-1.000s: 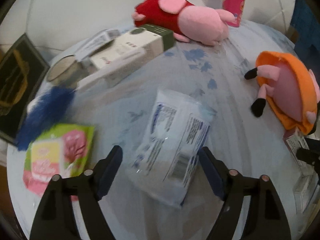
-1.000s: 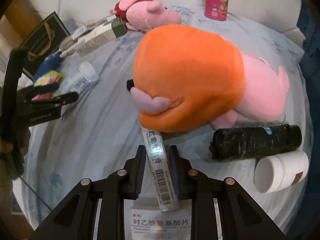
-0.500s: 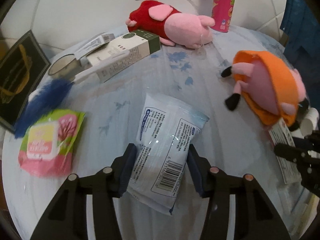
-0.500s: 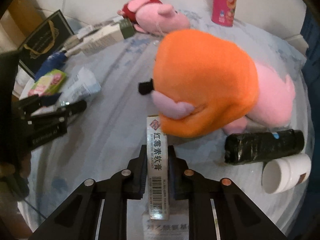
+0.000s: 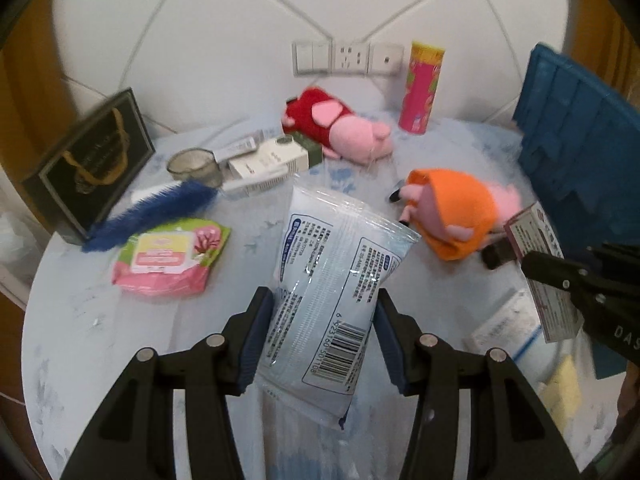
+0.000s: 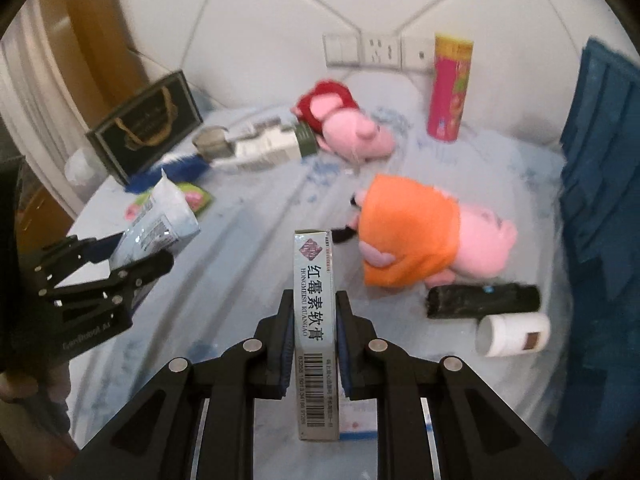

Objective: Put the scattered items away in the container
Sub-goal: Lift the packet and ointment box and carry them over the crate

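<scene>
My left gripper is shut on a clear blue-and-white wipes pack, held up off the round table. From the right wrist view the same pack sticks up out of the left gripper. My right gripper is shut on a slim grey ointment box, also lifted; in the left wrist view it appears at the right edge as the ointment box. A blue crate stands at the table's right side.
On the table lie an orange plush pig, a red plush pig, a pink can, a pink-green wipes pack, a blue brush, white cartons, a black gift bag, a black roll and a white jar.
The left jaws closed on the wipes pack and lifted it off the table. The right gripper rose with the ointment box, pulling it from beside the orange plush.
</scene>
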